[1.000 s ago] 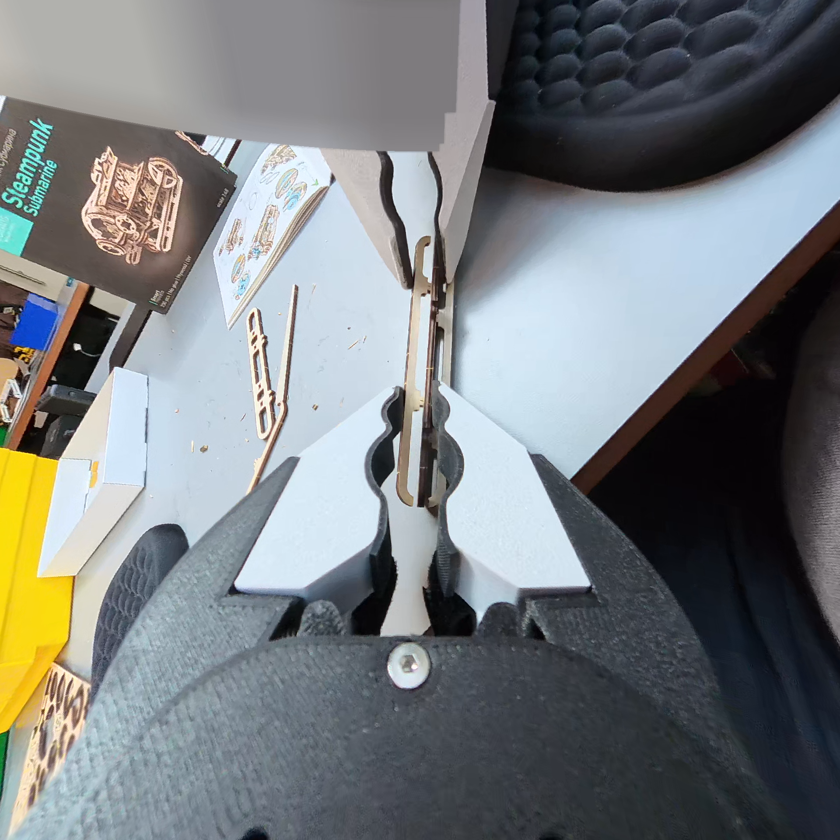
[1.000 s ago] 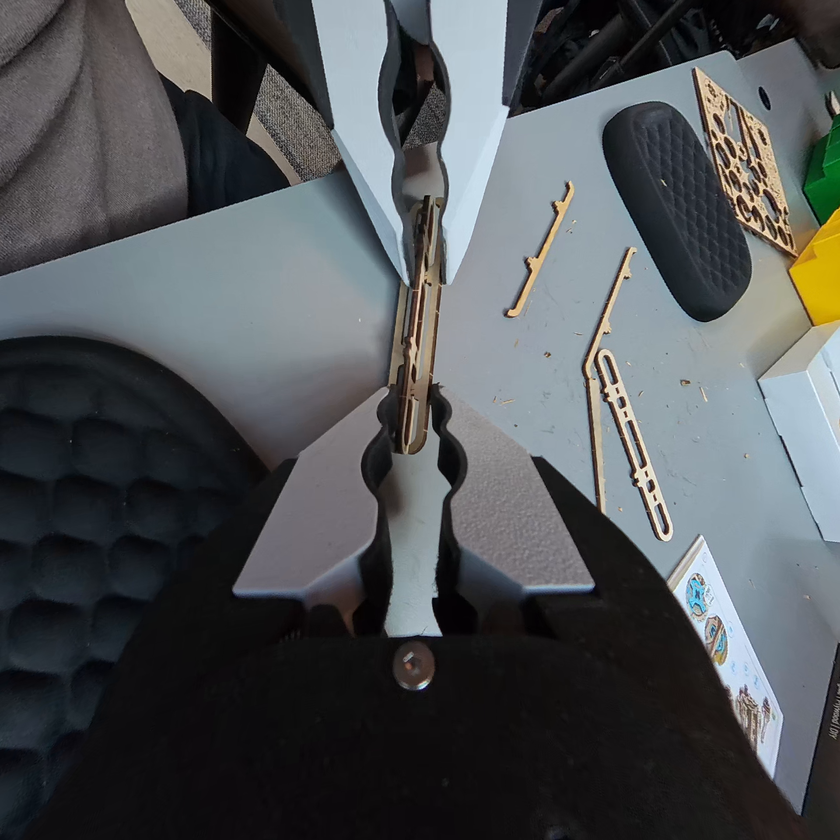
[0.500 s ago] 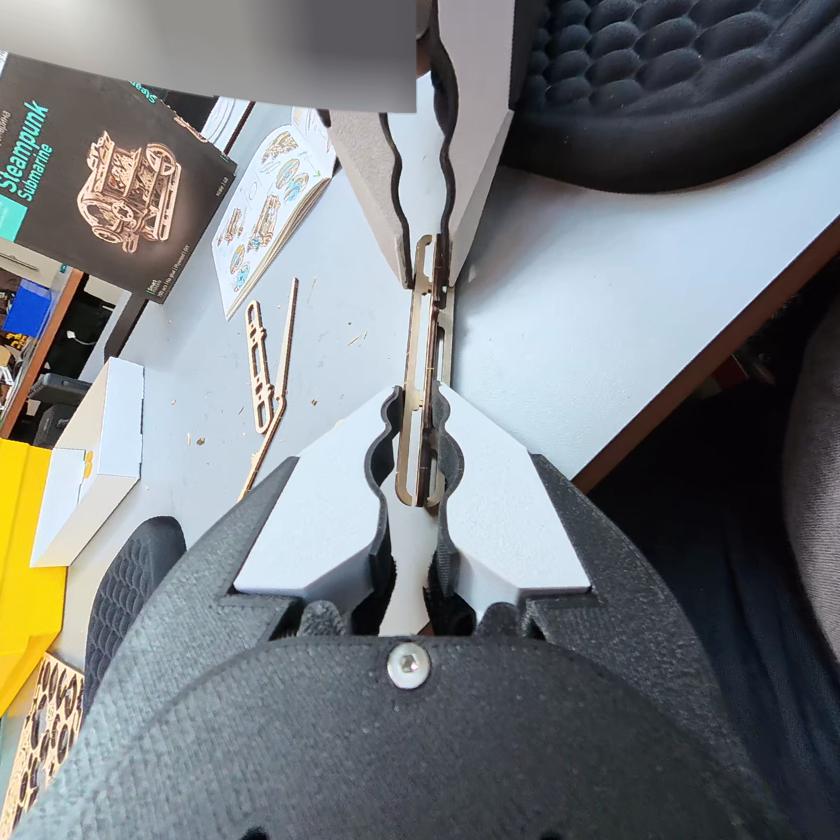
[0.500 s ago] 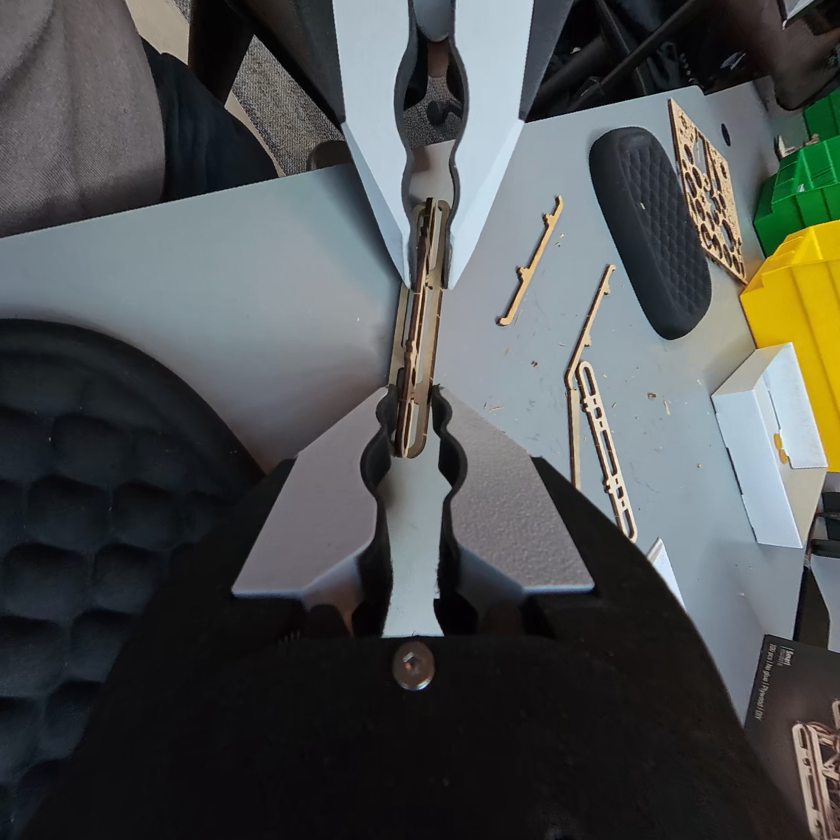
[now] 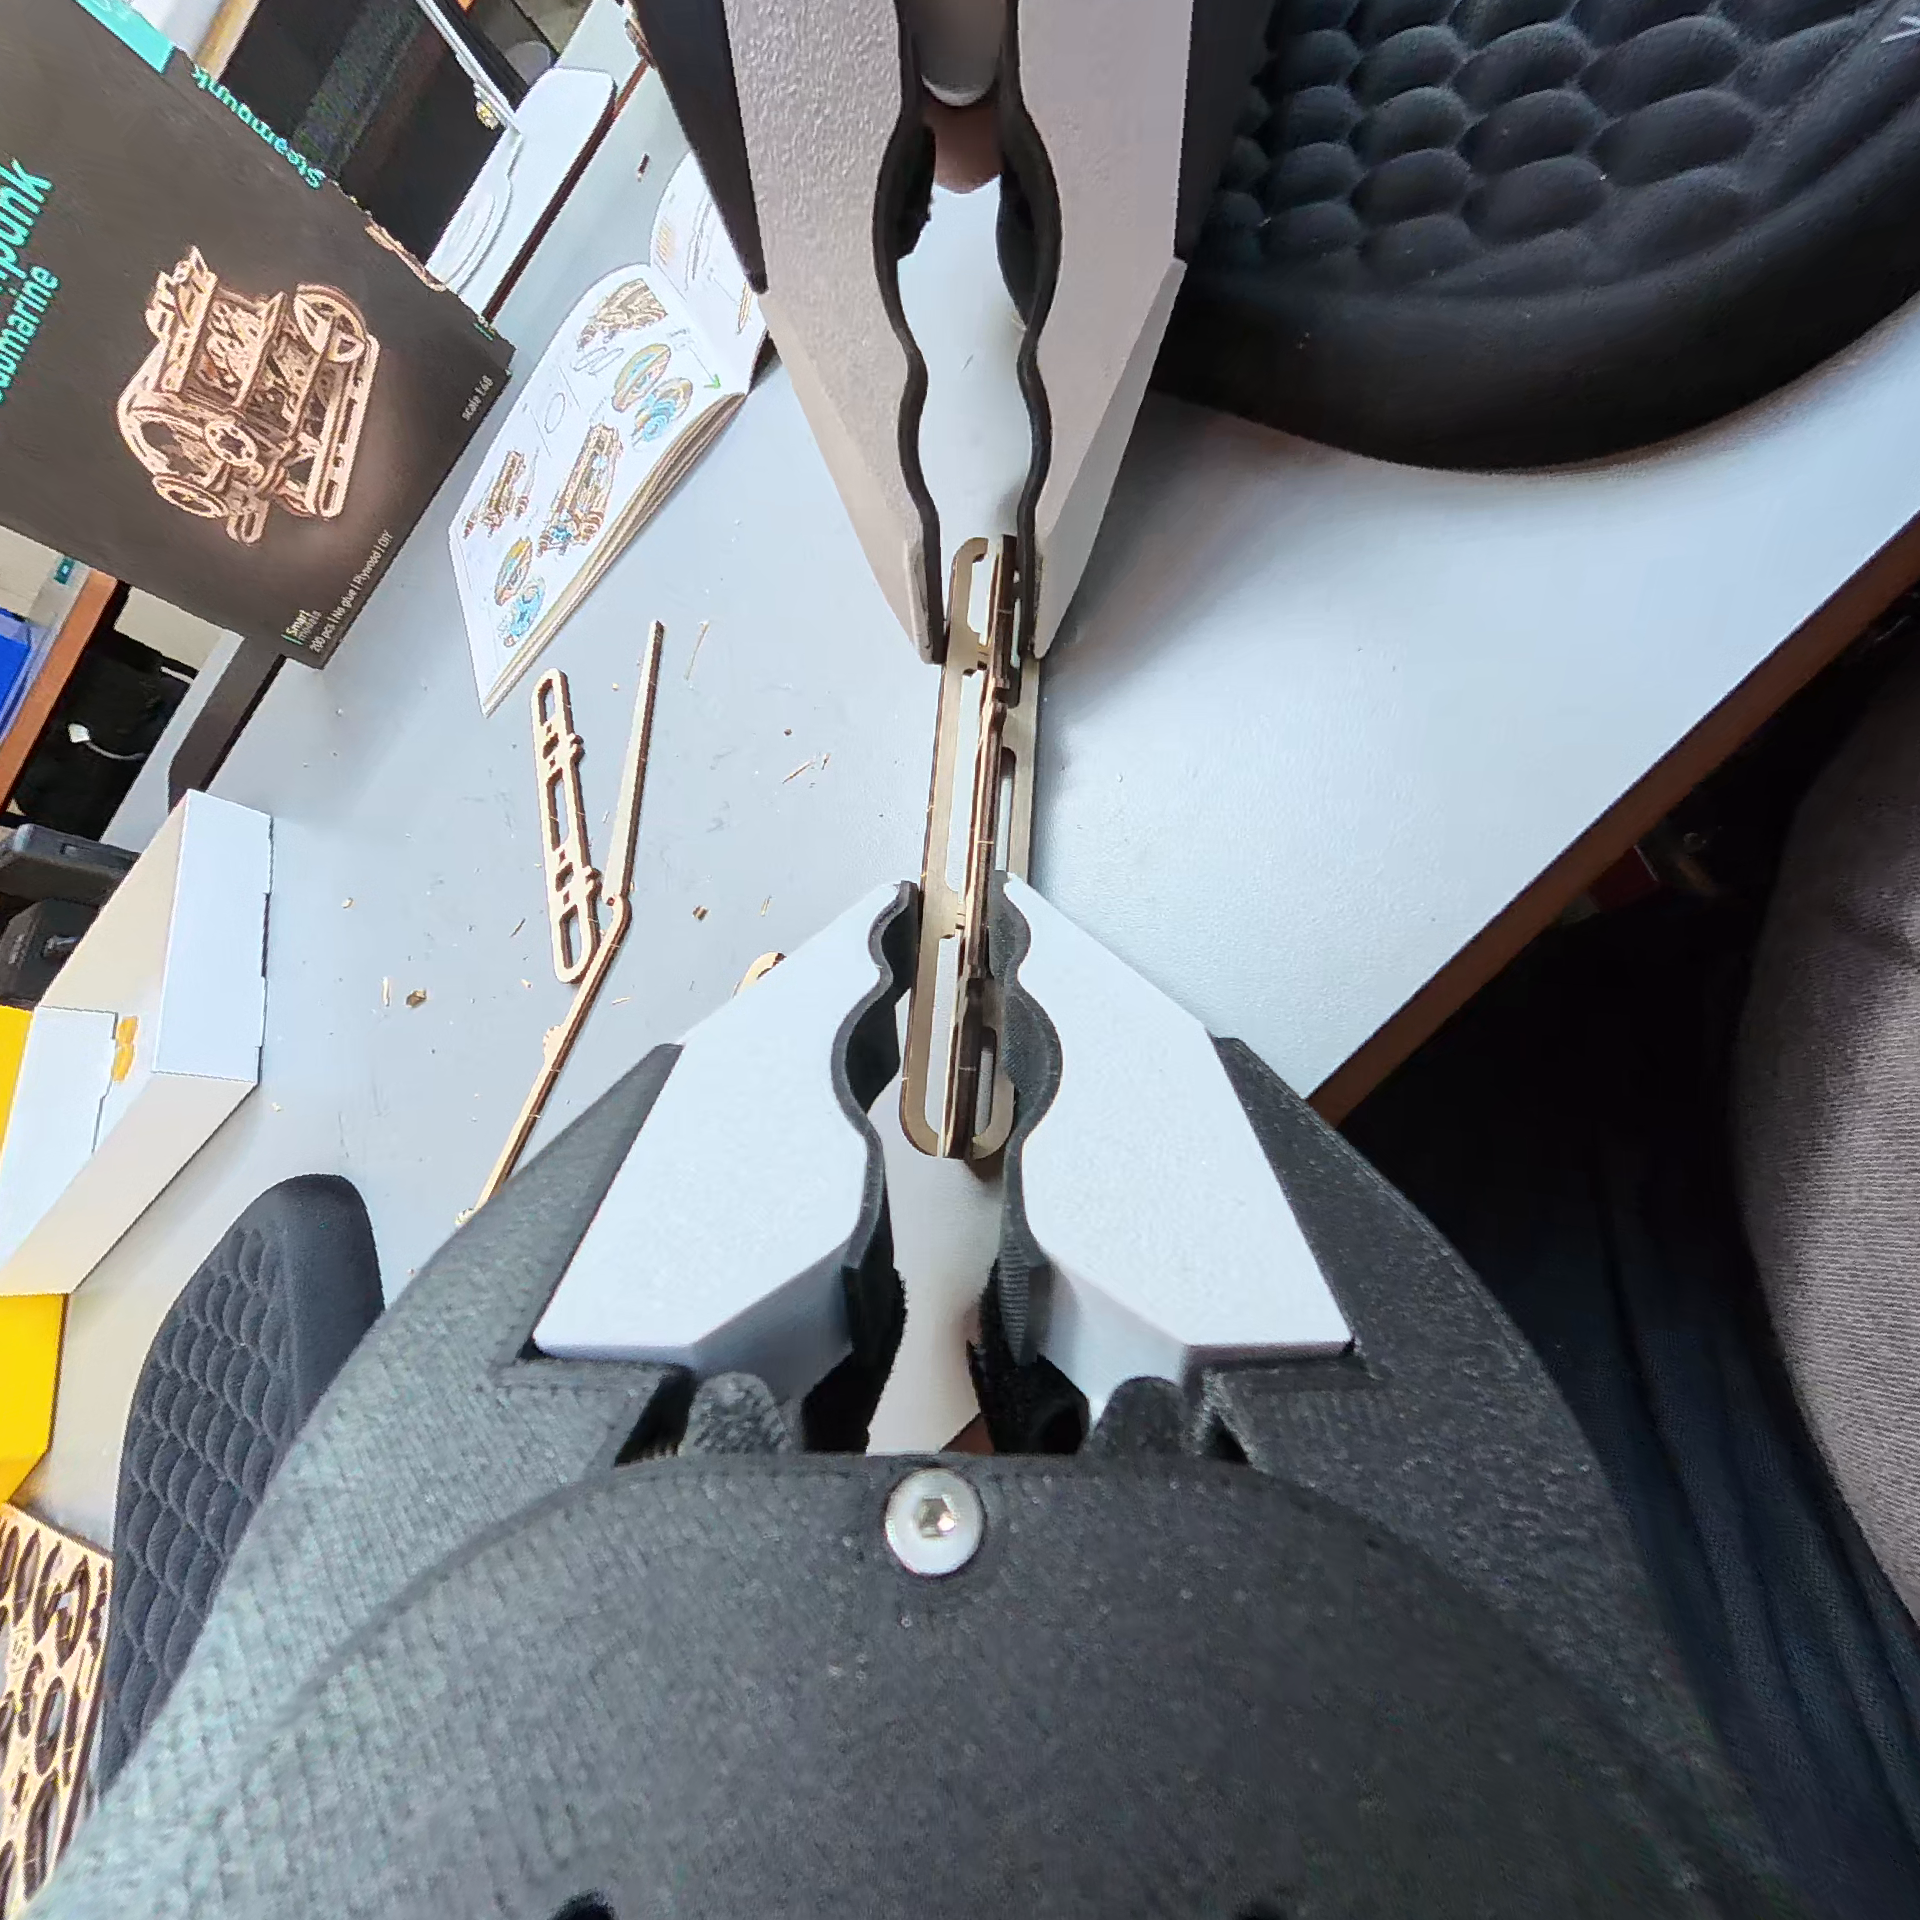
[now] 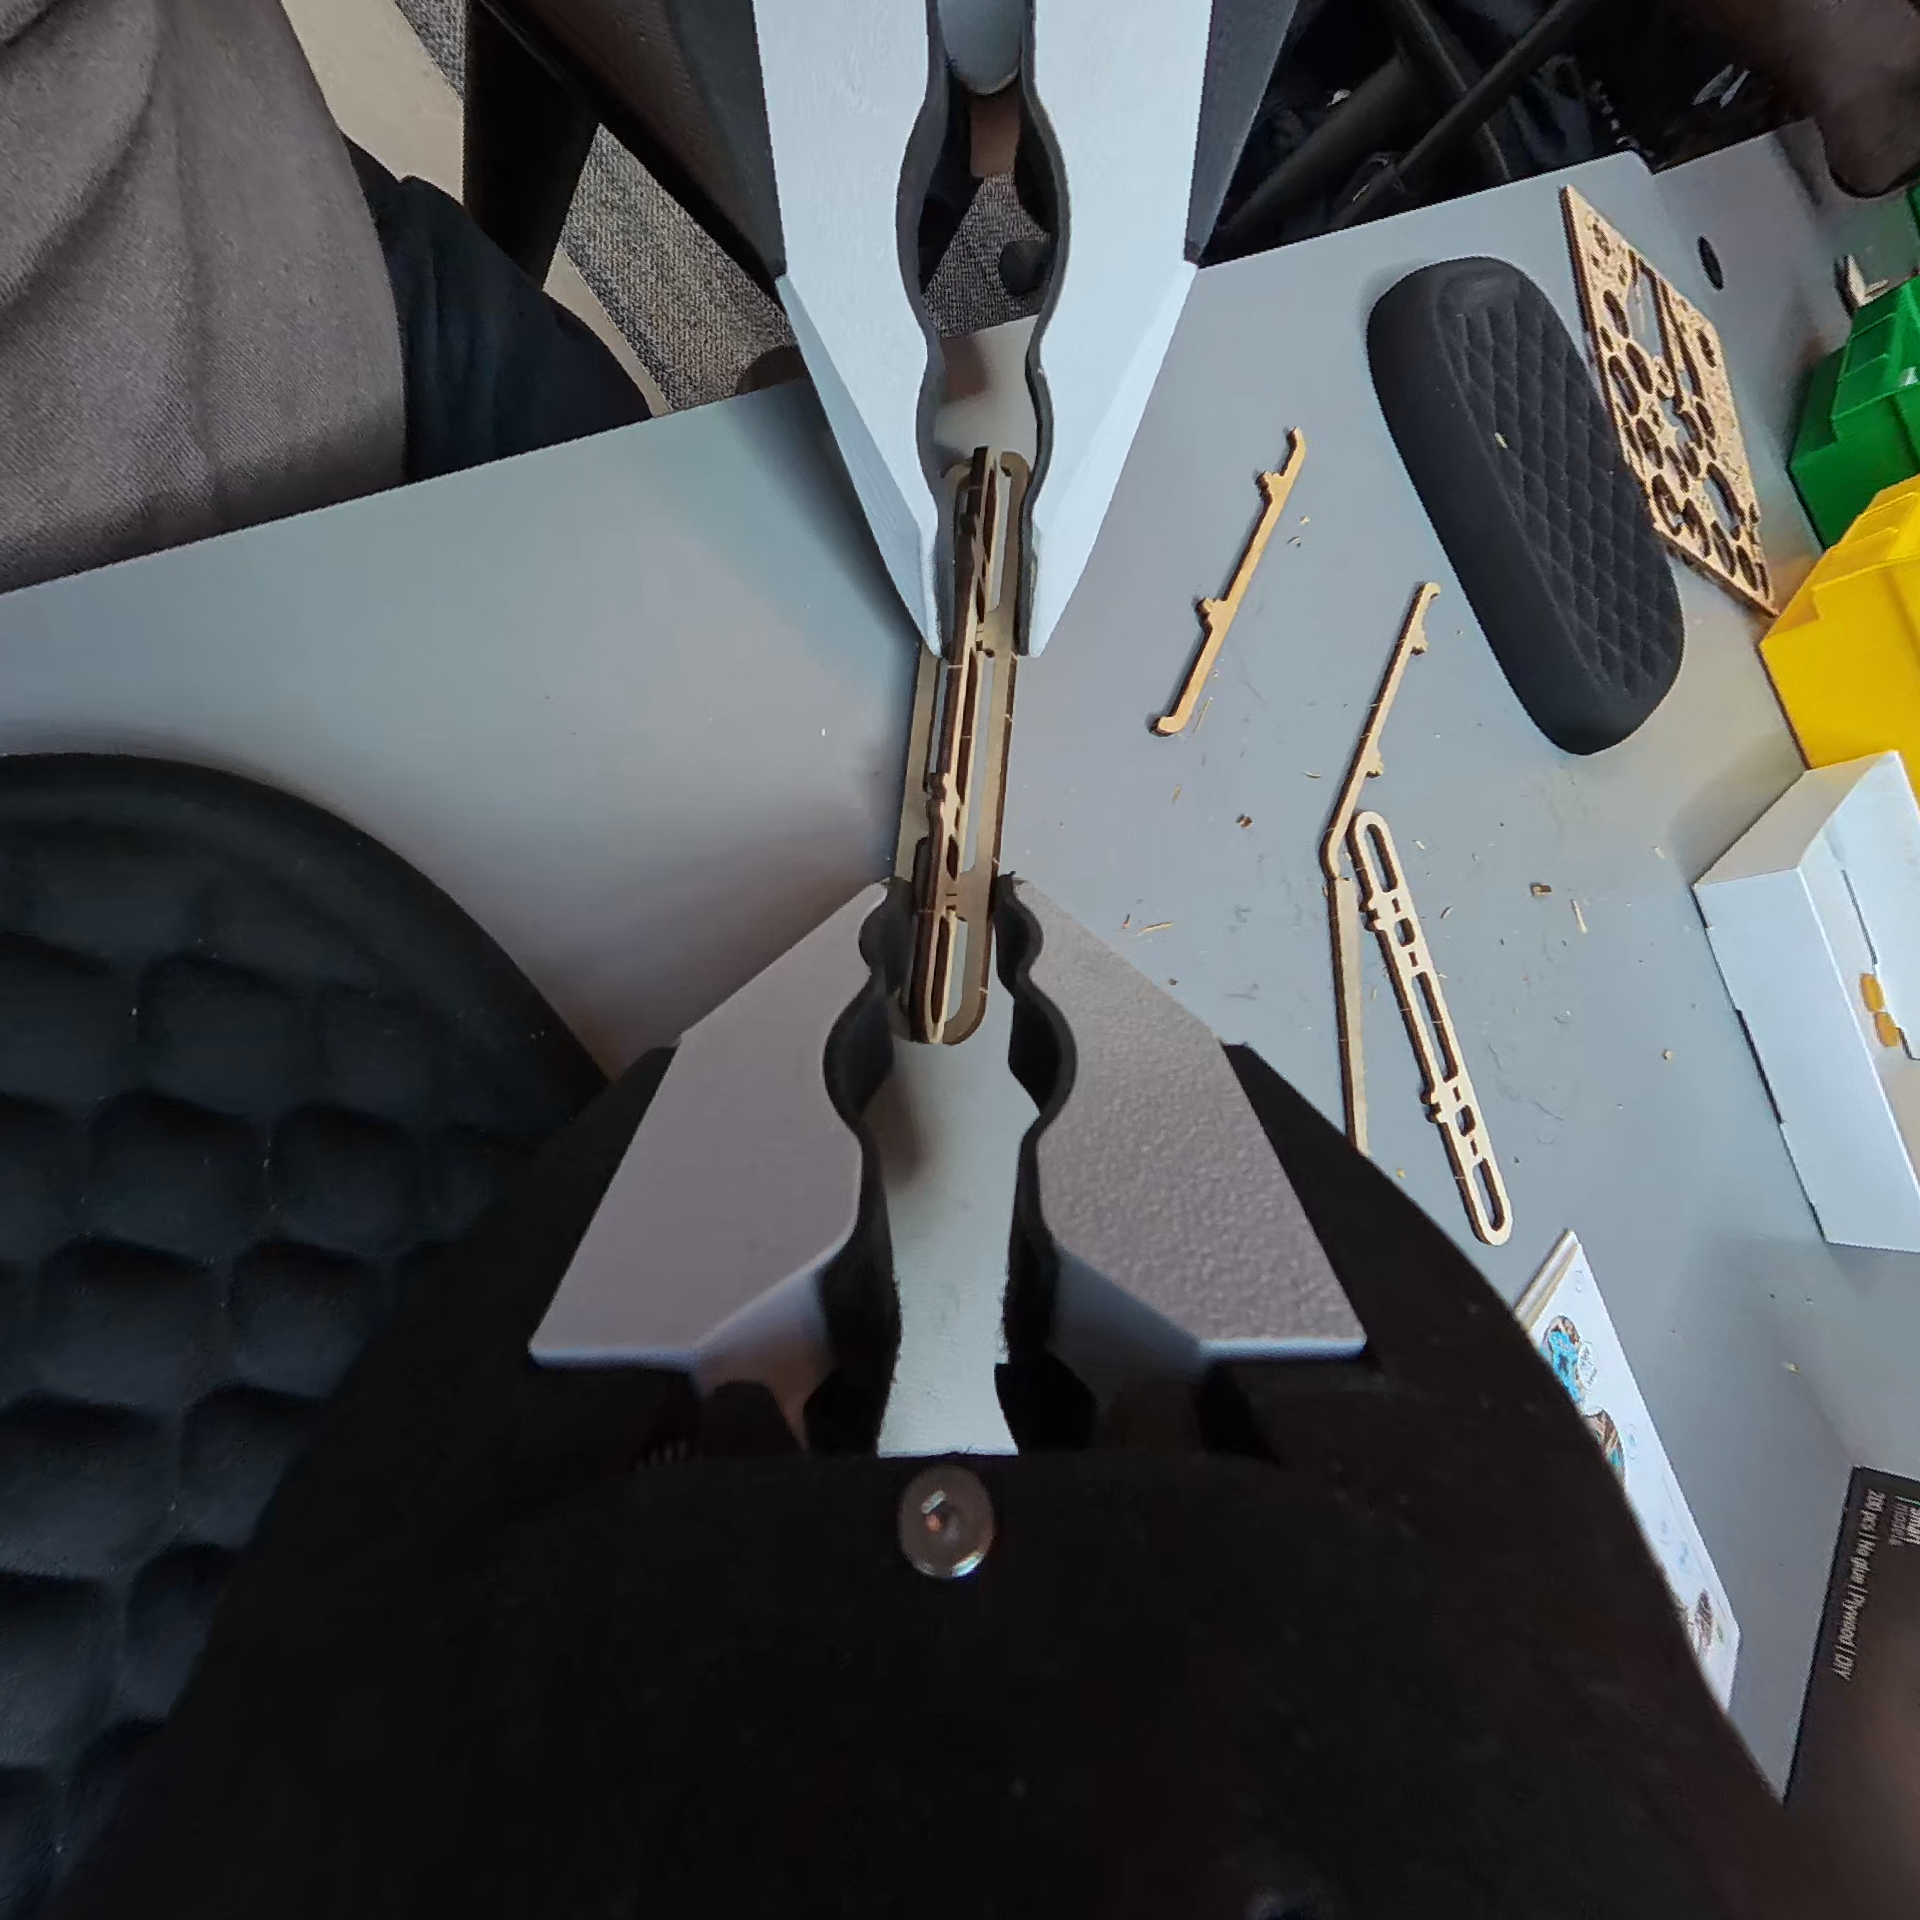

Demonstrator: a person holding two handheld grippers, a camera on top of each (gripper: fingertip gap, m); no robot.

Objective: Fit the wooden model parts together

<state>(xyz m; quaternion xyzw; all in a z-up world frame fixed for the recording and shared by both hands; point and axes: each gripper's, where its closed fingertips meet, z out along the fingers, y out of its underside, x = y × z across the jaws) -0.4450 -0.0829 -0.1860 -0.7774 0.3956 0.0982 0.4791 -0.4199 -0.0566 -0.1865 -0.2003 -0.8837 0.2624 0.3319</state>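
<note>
Thin slotted wooden strips pressed together form one long narrow assembly, seen edge-on above the grey table. My left gripper is shut on its near end. My right gripper faces me and is shut on its far end. In the right wrist view the same assembly runs from my right gripper to the left gripper. Loose wooden parts lie on the table: a slotted strip, a long thin rail and a short notched rail.
A black model box and an open instruction booklet lie at the back. A white carton, yellow bin, green bin, cut-out wooden sheet, and black pads sit around. The table edge is close. My hands' fingertips stand some 5 centimeters from each other. The short notched rail is about 9 centimeters from my left fingertips.
Both grippers keep their hold on the assembly. The pair has shifted slightly over the table; the right gripper's fingers show more fully in the left wrist view.
</note>
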